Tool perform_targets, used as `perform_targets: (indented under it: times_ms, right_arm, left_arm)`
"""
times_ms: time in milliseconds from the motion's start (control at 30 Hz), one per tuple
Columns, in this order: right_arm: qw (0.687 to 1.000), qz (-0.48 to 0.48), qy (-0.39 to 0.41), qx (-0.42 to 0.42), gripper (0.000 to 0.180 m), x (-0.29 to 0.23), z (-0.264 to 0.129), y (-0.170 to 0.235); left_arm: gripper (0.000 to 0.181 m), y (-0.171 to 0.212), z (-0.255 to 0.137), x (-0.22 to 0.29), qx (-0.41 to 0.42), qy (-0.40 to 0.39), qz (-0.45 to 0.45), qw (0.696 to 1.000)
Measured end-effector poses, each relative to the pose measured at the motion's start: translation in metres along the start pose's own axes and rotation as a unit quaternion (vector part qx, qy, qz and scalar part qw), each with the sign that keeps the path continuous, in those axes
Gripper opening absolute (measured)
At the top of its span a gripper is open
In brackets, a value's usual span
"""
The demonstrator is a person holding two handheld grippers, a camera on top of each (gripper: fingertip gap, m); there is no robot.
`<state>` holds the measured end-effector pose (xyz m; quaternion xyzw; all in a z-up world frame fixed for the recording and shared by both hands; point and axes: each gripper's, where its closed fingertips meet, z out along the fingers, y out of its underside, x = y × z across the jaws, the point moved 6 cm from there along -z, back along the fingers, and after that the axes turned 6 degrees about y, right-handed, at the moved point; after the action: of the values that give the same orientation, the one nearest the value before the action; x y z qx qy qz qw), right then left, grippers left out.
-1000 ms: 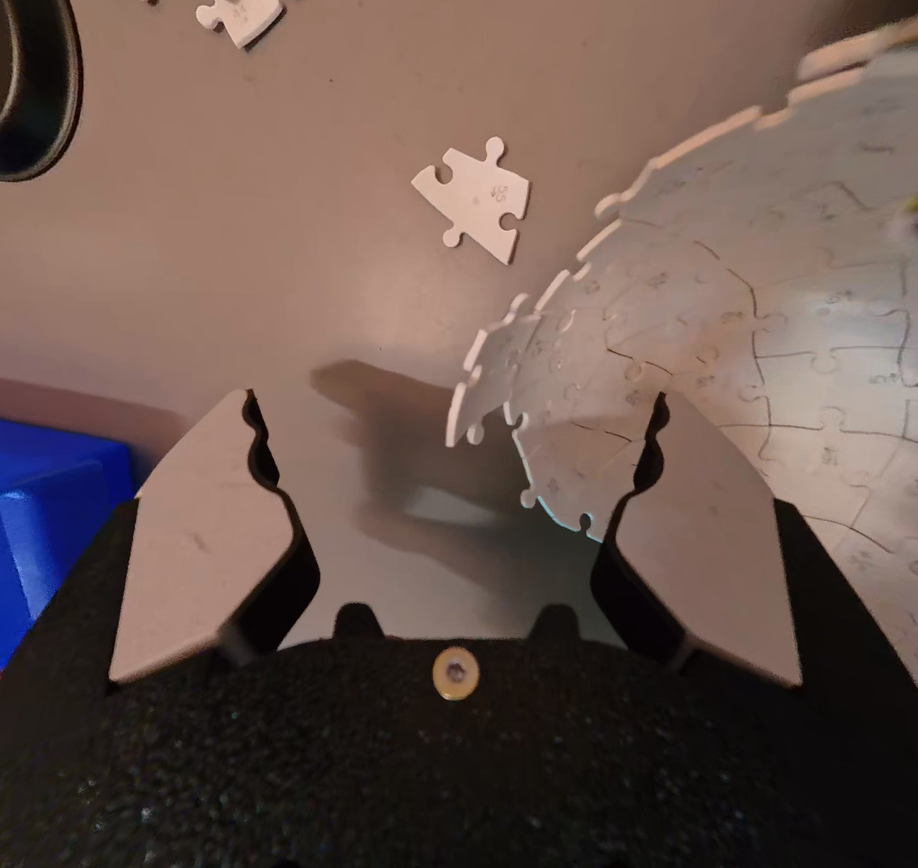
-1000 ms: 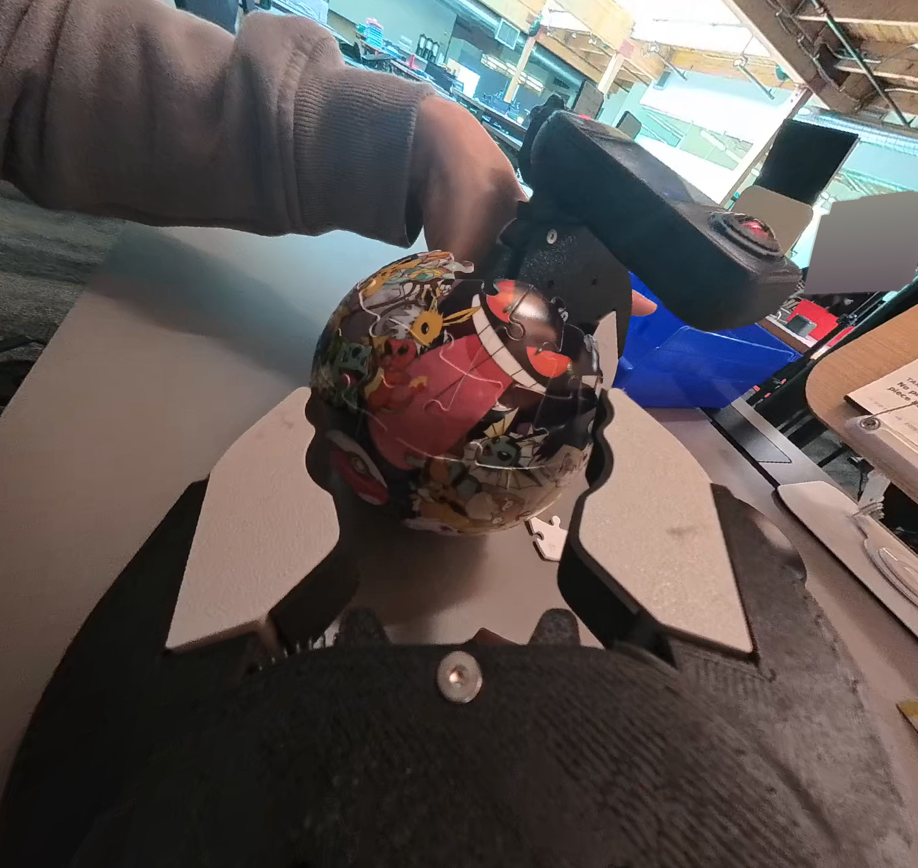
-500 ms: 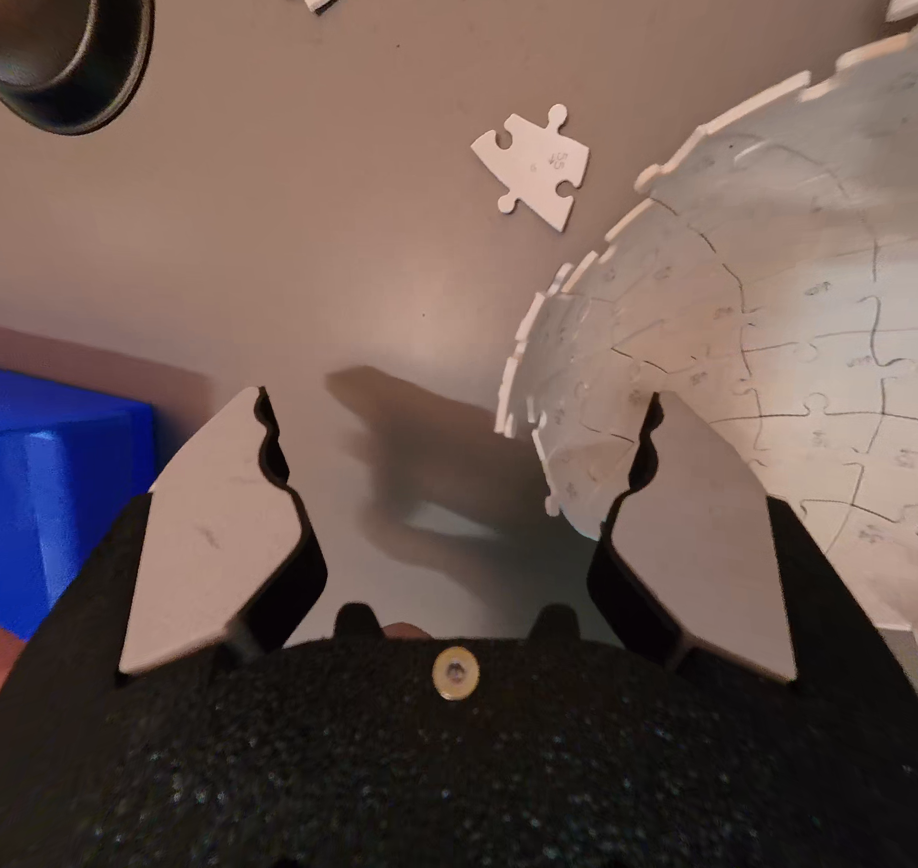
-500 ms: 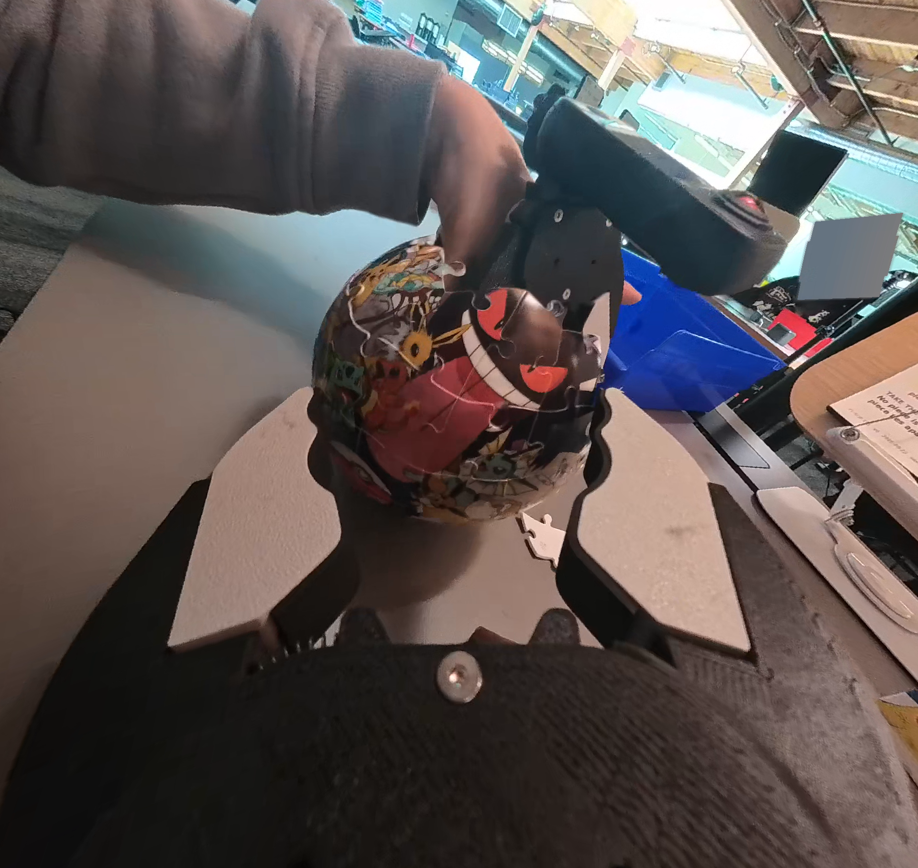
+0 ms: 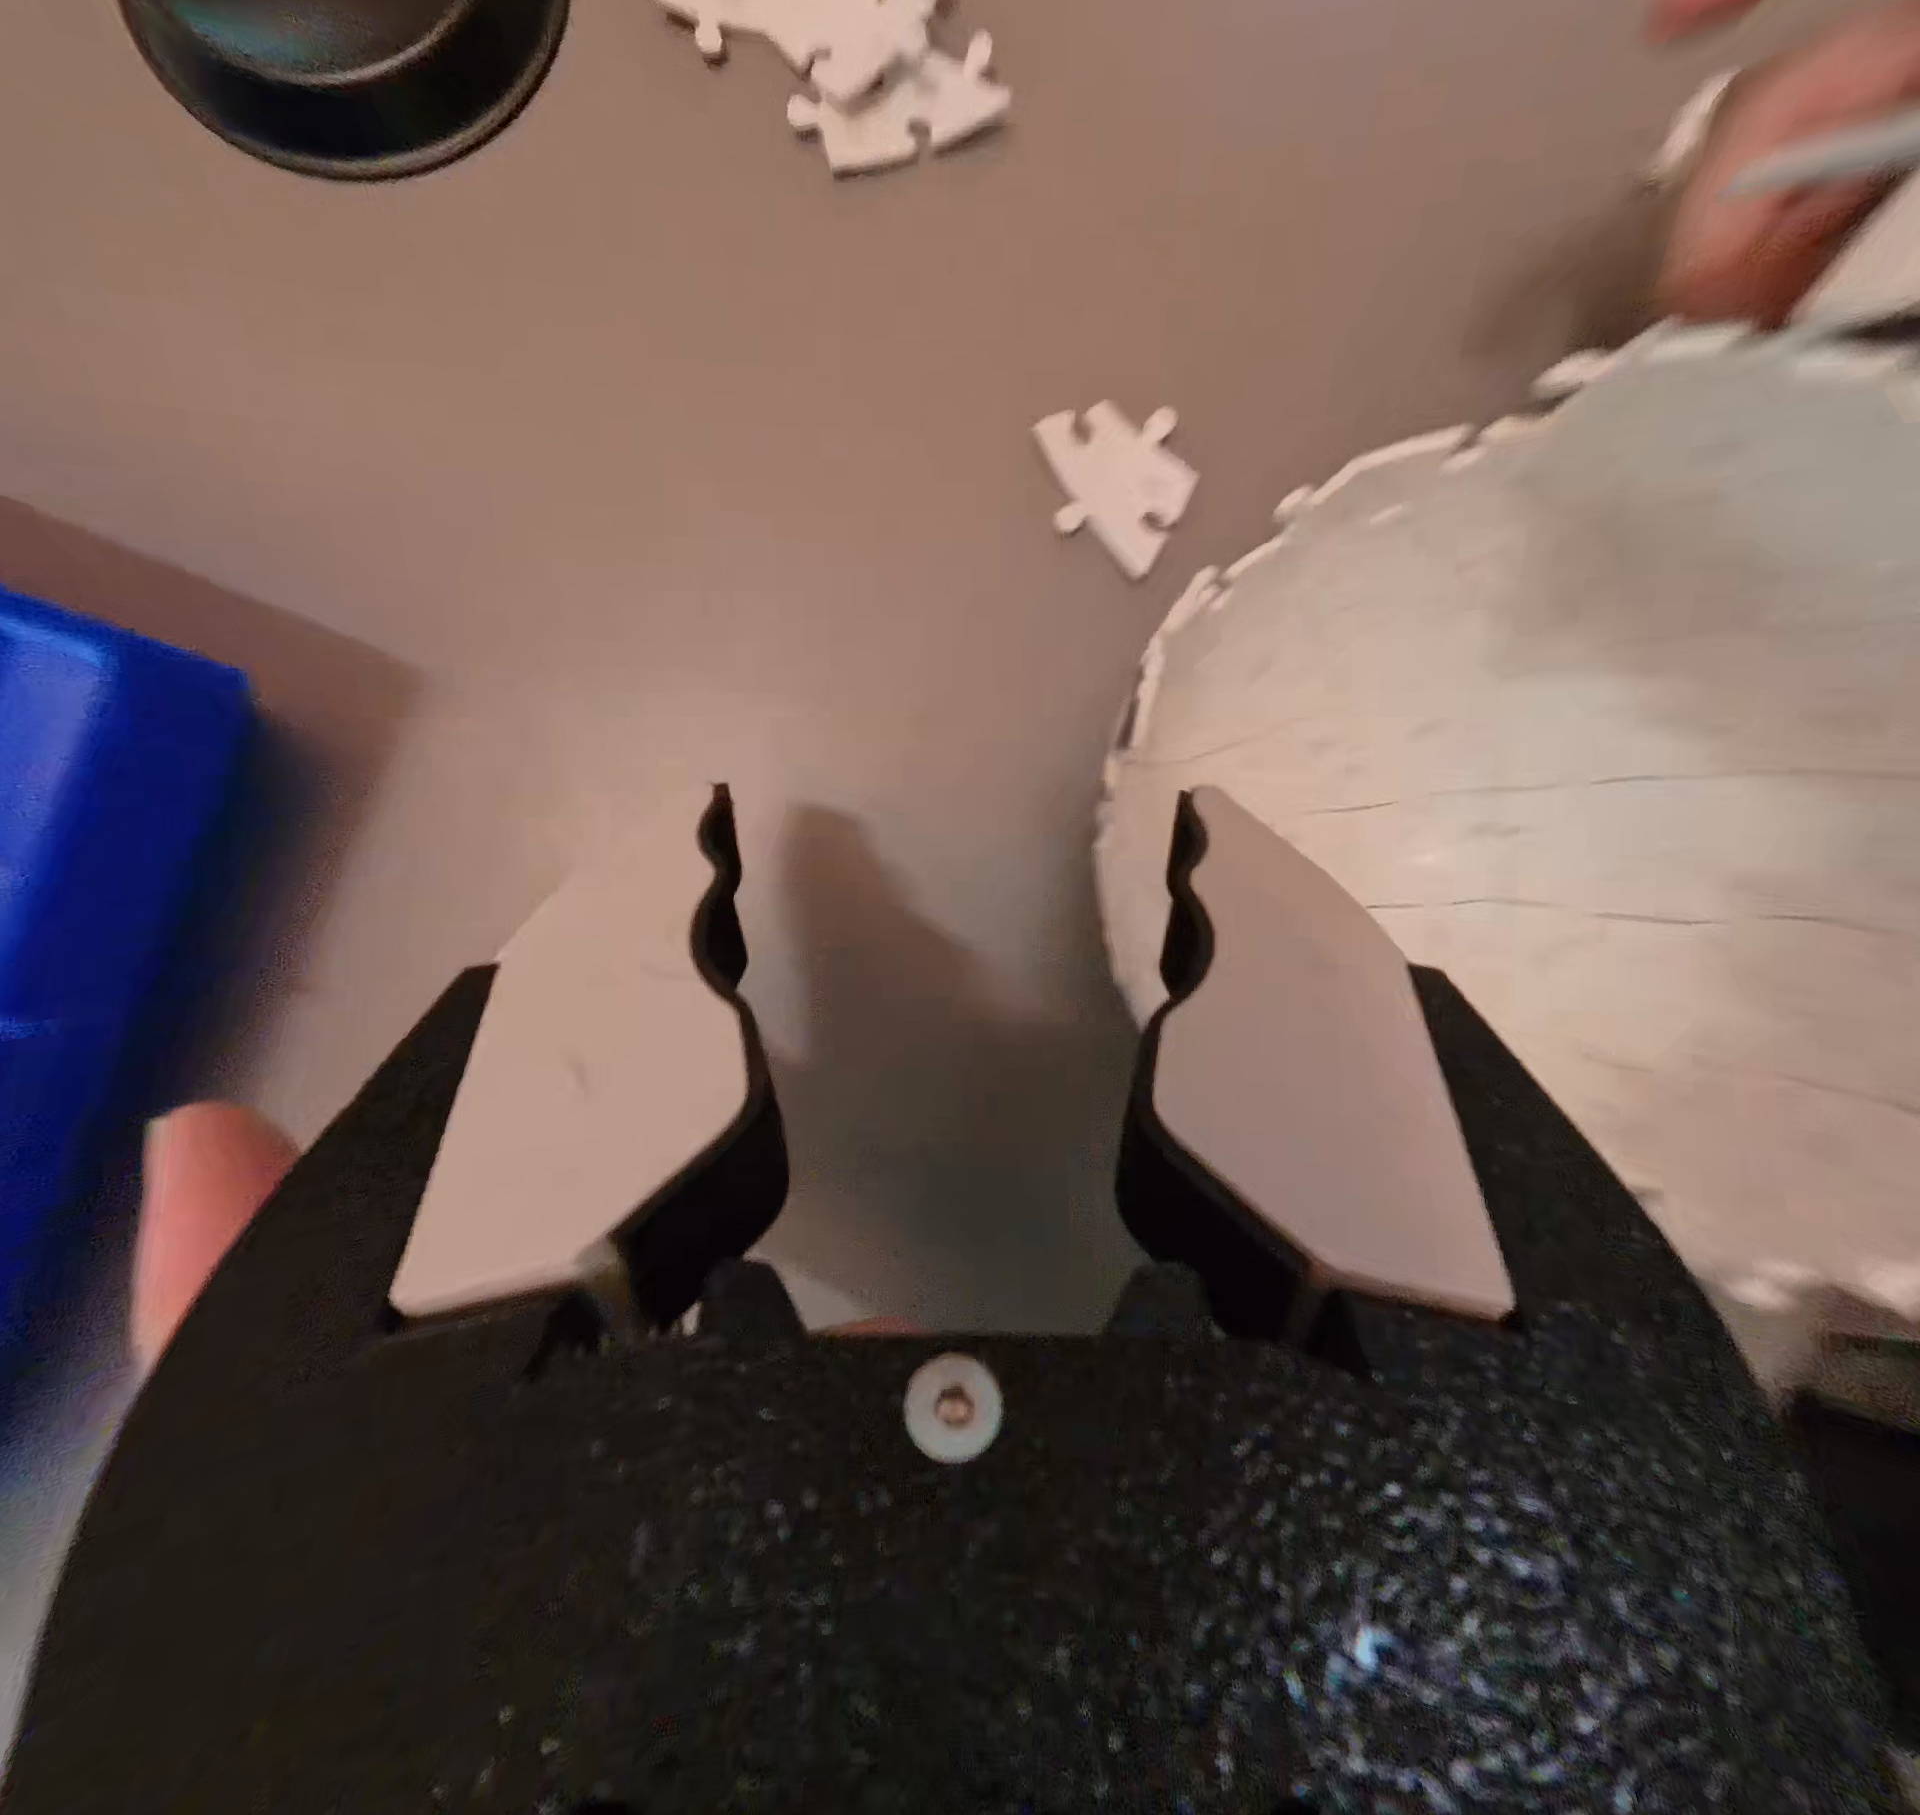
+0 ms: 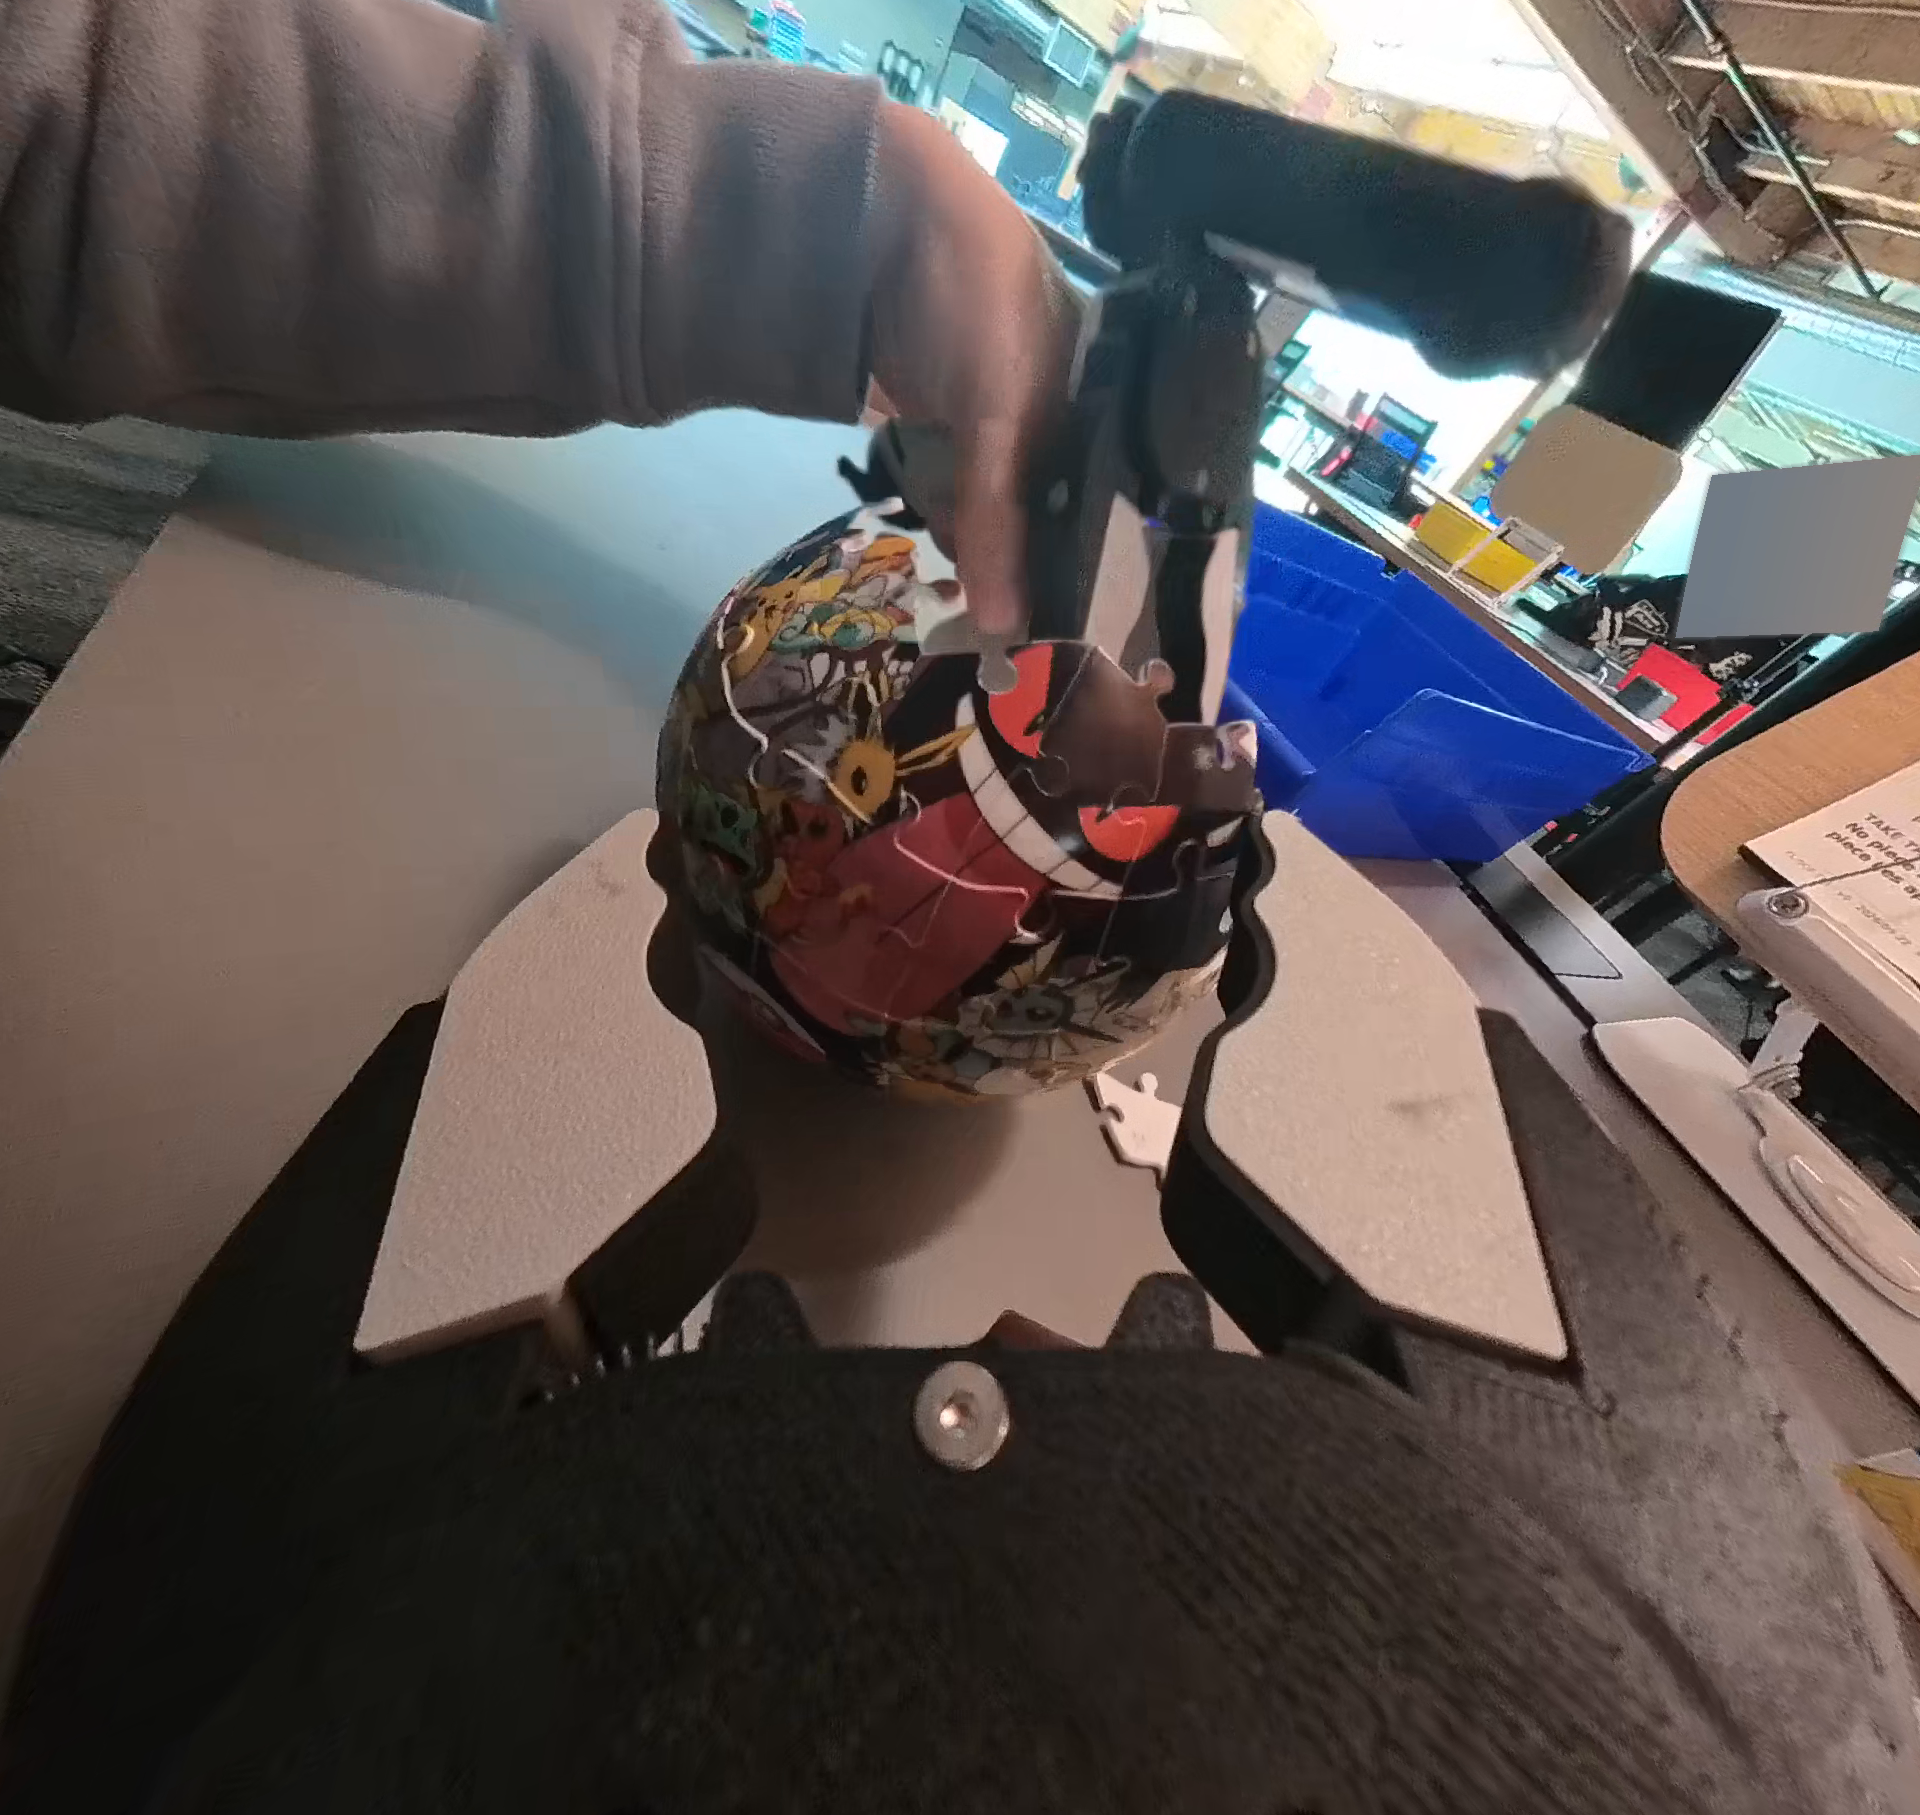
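Observation:
A colourful, partly built puzzle ball (image 6: 894,944) sits between the fingers of my right gripper (image 6: 956,851), which is shut on its sides just above the grey table (image 6: 312,778). The ball's top is open with a jagged rim. Its white inside (image 5: 1558,778) fills the right of the left wrist view. My left gripper (image 5: 951,809) is open and empty, next to the ball's rim. In the right wrist view it (image 6: 1174,622) hangs over the ball's top, held by a hand (image 6: 966,363). A loose white puzzle piece (image 5: 1117,482) lies on the table beside the ball.
Several white puzzle pieces (image 5: 831,9) lie in a pile farther off, next to a black round object (image 5: 332,9). A blue bin (image 5: 94,830) stands at the left; it also shows behind the ball in the right wrist view (image 6: 1403,726). Another loose piece (image 6: 1132,1116) lies under the ball.
My left gripper's jaws have narrowed and it has pulled up and back from the ball's rim. The right gripper still holds the ball, tilted slightly.

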<state>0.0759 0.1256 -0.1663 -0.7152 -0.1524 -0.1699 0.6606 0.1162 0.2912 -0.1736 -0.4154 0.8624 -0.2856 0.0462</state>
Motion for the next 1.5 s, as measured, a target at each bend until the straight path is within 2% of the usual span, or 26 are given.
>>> perform_targets:
  times_ms: [33,100,267,333,400,500,567,667,733,867,933,1033,1167,1367,1500]
  right_arm:
    - [1.000,0.002,-0.001,-0.001,0.100,0.000,-0.001,0.000]
    - [1.000,0.004,-0.004,-0.004,0.100,0.001,-0.004,0.001]
    - [1.000,0.015,-0.020,-0.013,0.100,0.002,-0.011,0.001]
    - [0.999,0.024,-0.026,-0.016,0.100,0.003,-0.014,0.001]
    - [0.999,0.031,-0.036,-0.018,0.101,0.003,-0.019,0.000]
    - [0.997,0.018,-0.062,-0.032,0.101,0.005,-0.031,-0.002]
    - [0.995,0.005,-0.088,-0.051,0.101,0.010,-0.045,-0.003]
    - [0.992,0.022,-0.081,-0.092,0.097,0.038,-0.071,-0.004]
    - [0.987,0.054,-0.044,-0.147,0.082,0.060,-0.086,0.005]
    - [0.937,0.081,-0.052,-0.335,0.078,0.065,-0.120,0.045]
    - [0.917,0.095,-0.073,-0.380,0.074,0.060,-0.132,0.062]
    - [0.919,0.126,-0.089,-0.363,0.069,0.055,-0.131,0.071]
    - [0.915,0.104,-0.108,-0.374,0.061,0.053,-0.125,0.083]
    - [0.914,0.119,-0.179,-0.345,0.056,0.048,-0.115,0.085]
    - [0.909,0.120,-0.191,-0.350,0.040,0.051,-0.113,0.086]
  left_arm:
    - [0.081,0.001,-0.005,0.004,0.028,0.038,-0.036,0.998]
    - [0.075,0.007,-0.013,0.009,0.065,0.077,-0.094,0.990]
    - [0.063,0.025,-0.012,0.027,0.082,0.063,-0.169,0.980]
    - [0.046,0.030,-0.006,0.034,0.070,0.046,-0.181,0.980]
    - [0.037,0.031,-0.003,0.042,0.070,0.033,-0.185,0.980]
    - [0.014,0.028,-0.003,0.051,0.077,0.019,-0.187,0.979]
    - [0.009,0.024,-0.004,0.055,0.077,0.000,-0.176,0.981]
    - [0.006,0.021,-0.003,0.060,0.066,-0.043,-0.158,0.984]
    - [0.004,0.020,-0.003,0.063,0.060,-0.076,-0.141,0.985]
    - [0.004,0.016,-0.002,0.072,0.063,-0.123,-0.110,0.984]
    - [0.004,0.016,-0.003,0.075,0.062,-0.146,-0.097,0.983]
    - [0.005,0.016,-0.003,0.079,0.059,-0.170,-0.085,0.980]
    - [0.009,0.014,-0.006,0.080,0.062,-0.194,-0.074,0.976]
    - [0.015,0.014,-0.007,0.082,0.058,-0.181,-0.081,0.978]
    - [0.016,0.016,-0.006,0.078,0.053,-0.178,-0.087,0.979]
